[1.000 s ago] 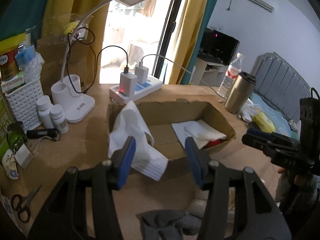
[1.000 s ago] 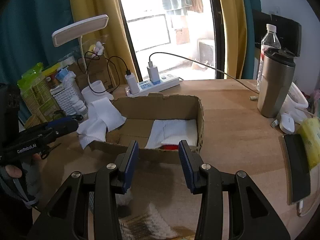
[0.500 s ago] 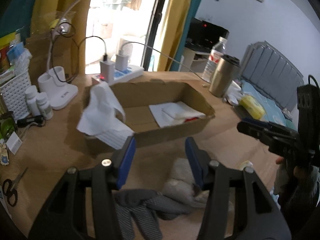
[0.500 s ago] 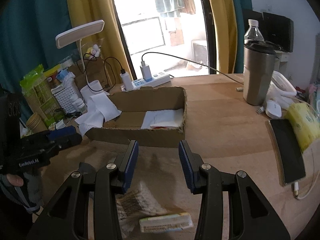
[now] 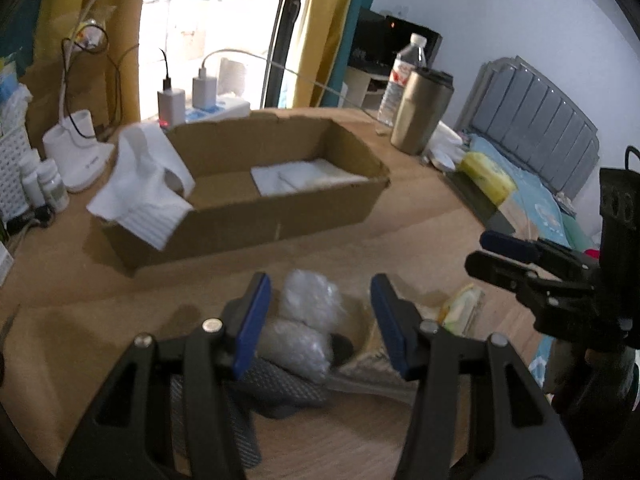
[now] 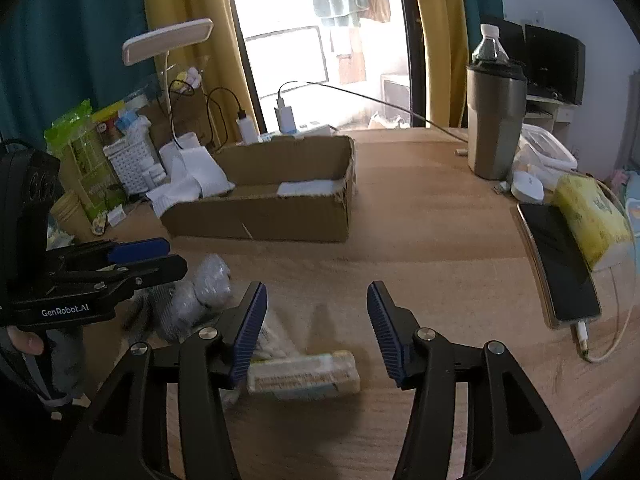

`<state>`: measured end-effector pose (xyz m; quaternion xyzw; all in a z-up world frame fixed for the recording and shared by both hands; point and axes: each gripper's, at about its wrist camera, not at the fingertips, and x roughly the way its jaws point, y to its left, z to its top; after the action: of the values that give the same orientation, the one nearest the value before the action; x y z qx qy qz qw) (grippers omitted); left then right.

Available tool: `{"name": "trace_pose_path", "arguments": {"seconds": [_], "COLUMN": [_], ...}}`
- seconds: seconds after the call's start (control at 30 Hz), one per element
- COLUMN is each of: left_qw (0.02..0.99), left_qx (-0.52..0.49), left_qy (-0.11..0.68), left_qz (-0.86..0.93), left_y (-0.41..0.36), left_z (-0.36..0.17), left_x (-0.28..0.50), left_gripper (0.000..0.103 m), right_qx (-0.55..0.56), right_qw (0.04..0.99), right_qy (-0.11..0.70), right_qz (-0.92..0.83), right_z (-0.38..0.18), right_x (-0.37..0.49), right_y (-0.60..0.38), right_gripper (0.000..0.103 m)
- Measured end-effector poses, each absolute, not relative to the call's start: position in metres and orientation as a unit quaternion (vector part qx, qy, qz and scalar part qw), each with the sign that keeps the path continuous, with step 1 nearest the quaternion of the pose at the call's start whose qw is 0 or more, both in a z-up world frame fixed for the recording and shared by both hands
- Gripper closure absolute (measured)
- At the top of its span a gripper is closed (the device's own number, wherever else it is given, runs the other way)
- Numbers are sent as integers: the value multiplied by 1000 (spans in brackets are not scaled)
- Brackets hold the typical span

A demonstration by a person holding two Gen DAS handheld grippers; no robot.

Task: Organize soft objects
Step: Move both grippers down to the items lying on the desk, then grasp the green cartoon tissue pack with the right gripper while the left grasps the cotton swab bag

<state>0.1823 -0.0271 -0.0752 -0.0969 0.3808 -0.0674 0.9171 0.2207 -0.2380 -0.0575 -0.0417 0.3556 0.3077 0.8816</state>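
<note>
A cardboard box [image 5: 256,208] sits on the wooden table, with a white sock [image 5: 140,188] draped over its left end and folded white cloth [image 5: 304,176] inside. It also shows in the right wrist view [image 6: 280,208]. My left gripper [image 5: 320,320] is open over a clear-wrapped bundle [image 5: 304,320] lying on a grey knitted sock [image 5: 272,384]. My right gripper [image 6: 314,334] is open above a small packet [image 6: 304,376] and a pale knitted item [image 6: 272,340]. The bundle [image 6: 204,292] lies left of it.
A steel tumbler [image 6: 496,120], water bottle [image 6: 490,44], phone [image 6: 560,264] and yellow tissue pack [image 6: 592,216] stand at the right. A power strip [image 5: 212,108], lamp base [image 5: 76,152], white basket [image 6: 132,164] and pill bottles [image 5: 52,184] are at the left.
Both grippers have pulled back from the box and dipped toward the near table. The wrapped bundle, grey sock and packet now lie under them. Both stay open.
</note>
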Motion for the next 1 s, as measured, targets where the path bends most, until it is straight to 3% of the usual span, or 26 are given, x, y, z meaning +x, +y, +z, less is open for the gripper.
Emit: {"name": "trace_pose_path", "arguments": {"seconds": [0.2,0.3,0.43,0.63,0.77,1.0], "left_qw": [911,909,908,905,905,903], "left_qx": [-88,-86,-89,-78,-74,-73], "left_qy": [396,401,400,407,408,413], "left_qz": [-73,-76,-85,-98,-99,-94], "left_y": [-40,-44,-47,-58,-60,-59], "left_z": [-86,-90,-91,-94,-95,-98], "left_x": [178,175,171,169,167,165], "left_gripper": [47,36,36,35,35,35], "right_qx": [-39,-41,-44,-42,-50,-59], "right_qw": [876,872,867,867,864,858], "right_qy": [365,374,385,380,377,385], "right_qz": [311,313,313,319,330,336], "right_z": [-67,-75,-84,-84,-84,-94], "right_x": [217,214,209,201,196,196], "right_y": [-242,-241,-241,-243,-238,-232], "right_gripper": [47,47,44,28,23,22]}}
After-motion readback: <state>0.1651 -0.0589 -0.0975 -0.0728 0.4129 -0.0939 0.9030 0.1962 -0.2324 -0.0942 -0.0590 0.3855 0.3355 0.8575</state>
